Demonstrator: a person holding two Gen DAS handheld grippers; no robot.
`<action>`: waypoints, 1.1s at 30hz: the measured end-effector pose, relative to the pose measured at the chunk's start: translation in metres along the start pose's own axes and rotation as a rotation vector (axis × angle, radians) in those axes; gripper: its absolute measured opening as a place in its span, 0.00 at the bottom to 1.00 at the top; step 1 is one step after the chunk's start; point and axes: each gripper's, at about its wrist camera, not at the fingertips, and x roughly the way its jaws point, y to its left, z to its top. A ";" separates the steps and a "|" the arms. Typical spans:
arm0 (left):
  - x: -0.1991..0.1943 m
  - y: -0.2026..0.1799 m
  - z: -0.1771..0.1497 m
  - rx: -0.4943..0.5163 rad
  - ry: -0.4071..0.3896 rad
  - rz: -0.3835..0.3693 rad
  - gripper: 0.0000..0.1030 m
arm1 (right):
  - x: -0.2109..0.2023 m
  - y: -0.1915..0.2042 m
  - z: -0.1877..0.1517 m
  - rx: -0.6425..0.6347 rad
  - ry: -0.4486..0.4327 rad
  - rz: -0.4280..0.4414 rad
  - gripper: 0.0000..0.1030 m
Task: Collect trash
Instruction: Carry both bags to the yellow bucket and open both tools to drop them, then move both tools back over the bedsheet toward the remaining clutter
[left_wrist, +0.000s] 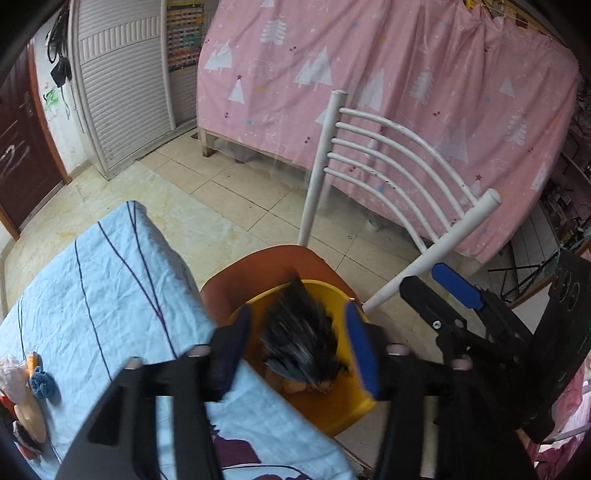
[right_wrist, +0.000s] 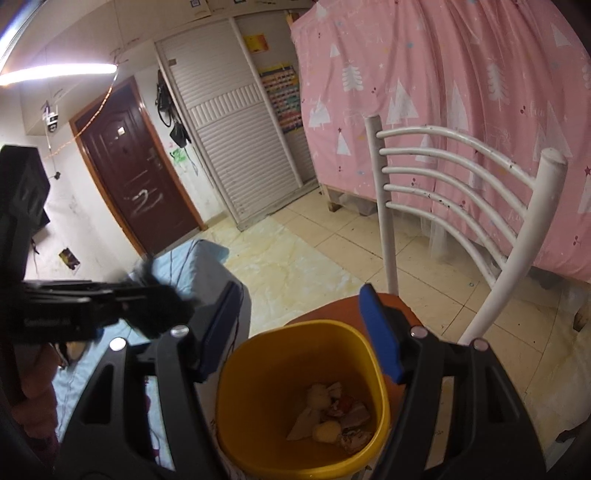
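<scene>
A yellow bin (left_wrist: 332, 410) stands on an orange chair seat (left_wrist: 266, 266). My left gripper (left_wrist: 297, 308) hangs over it, open, its blue pads (left_wrist: 360, 347) well apart. A dark, blurred piece of trash (left_wrist: 299, 339) sits loose between the fingers above the bin's mouth, clear of both pads. In the right wrist view my right gripper (right_wrist: 298, 290) is open over the same bin (right_wrist: 258, 387), with nothing between its fingers. Crumpled wrappers and scraps (right_wrist: 332, 413) lie on the bin's bottom. The left gripper (right_wrist: 159, 299) shows blurred at the left.
A table with a light blue cloth (left_wrist: 110, 277) adjoins the chair on the left; a blue ball (left_wrist: 42, 382) and other scraps lie at its left edge. The white chair back (left_wrist: 388, 158) rises behind the bin. A pink curtain (left_wrist: 369, 74) hangs beyond; tiled floor lies between.
</scene>
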 end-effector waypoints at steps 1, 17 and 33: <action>-0.001 -0.002 0.000 0.006 -0.005 0.001 0.52 | 0.000 0.001 0.000 -0.002 0.000 0.004 0.62; -0.053 0.035 -0.019 -0.054 -0.085 0.011 0.52 | 0.016 0.052 -0.004 -0.094 0.058 0.069 0.63; -0.132 0.134 -0.071 -0.174 -0.212 0.168 0.52 | 0.053 0.182 -0.024 -0.271 0.138 0.211 0.68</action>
